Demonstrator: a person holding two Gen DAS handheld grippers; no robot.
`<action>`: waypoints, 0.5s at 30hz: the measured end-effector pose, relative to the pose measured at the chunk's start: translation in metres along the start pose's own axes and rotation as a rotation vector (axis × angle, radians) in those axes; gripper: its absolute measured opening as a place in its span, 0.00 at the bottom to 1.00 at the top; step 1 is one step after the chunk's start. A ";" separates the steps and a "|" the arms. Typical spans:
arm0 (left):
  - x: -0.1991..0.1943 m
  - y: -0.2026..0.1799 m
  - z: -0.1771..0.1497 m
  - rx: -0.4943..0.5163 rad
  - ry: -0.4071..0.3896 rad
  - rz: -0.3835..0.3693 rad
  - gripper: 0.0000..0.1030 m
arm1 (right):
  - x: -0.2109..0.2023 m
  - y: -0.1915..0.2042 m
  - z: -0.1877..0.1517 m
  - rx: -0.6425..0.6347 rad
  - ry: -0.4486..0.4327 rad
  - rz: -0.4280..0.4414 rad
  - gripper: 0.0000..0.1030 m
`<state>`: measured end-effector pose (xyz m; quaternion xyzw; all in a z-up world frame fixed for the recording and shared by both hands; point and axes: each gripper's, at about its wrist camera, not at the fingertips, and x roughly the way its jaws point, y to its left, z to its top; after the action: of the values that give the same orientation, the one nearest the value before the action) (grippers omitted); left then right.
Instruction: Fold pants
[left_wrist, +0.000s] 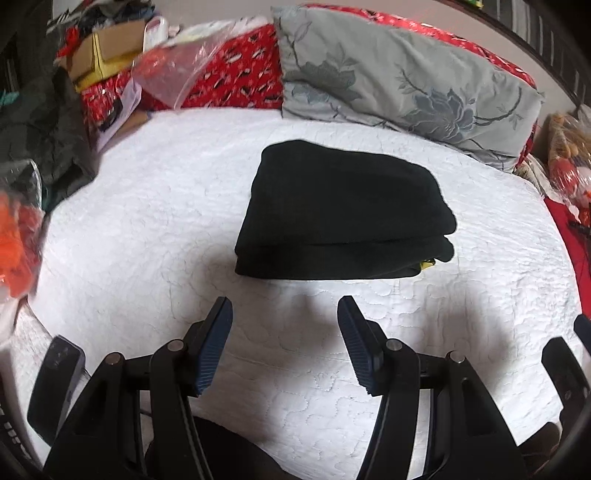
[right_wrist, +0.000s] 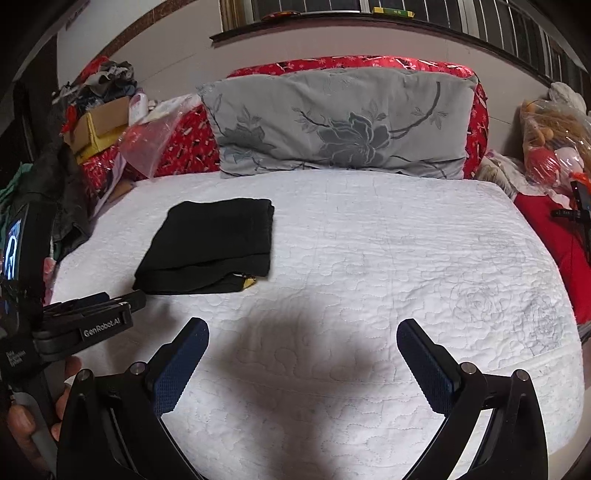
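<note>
The black pants (left_wrist: 341, 214) lie folded into a thick rectangle on the white quilted bed (left_wrist: 147, 206); a bit of yellow shows at their near right corner. My left gripper (left_wrist: 284, 310) hovers just short of the pants' near edge, open, with nothing between its fingers. In the right wrist view the folded pants (right_wrist: 210, 245) sit to the left on the bed (right_wrist: 369, 258). My right gripper (right_wrist: 303, 330) is open wide over bare quilt, to the right of the pants and apart from them. The left gripper's body (right_wrist: 92, 317) and a hand show at that view's left edge.
A grey flowered pillow (right_wrist: 343, 125) leans on red patterned bedding (right_wrist: 184, 144) at the head of the bed. Cardboard boxes, clothes and a plastic bag (right_wrist: 144, 144) pile up at the left. Bagged toys (right_wrist: 554, 144) and red cloth lie at the right edge.
</note>
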<state>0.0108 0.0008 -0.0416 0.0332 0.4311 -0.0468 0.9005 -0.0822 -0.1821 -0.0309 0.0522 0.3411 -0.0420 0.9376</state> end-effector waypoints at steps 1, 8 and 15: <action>-0.002 -0.002 0.000 0.012 -0.009 -0.003 0.56 | -0.002 0.000 -0.002 0.000 -0.009 -0.001 0.99; -0.012 -0.011 -0.002 0.057 -0.052 -0.007 0.56 | -0.006 0.002 -0.008 -0.031 -0.046 -0.040 1.00; -0.013 -0.010 -0.002 0.051 -0.035 -0.018 0.56 | -0.009 -0.005 -0.007 -0.008 -0.065 -0.043 1.00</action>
<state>0.0001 -0.0087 -0.0327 0.0514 0.4140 -0.0665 0.9064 -0.0942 -0.1854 -0.0308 0.0395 0.3116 -0.0625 0.9473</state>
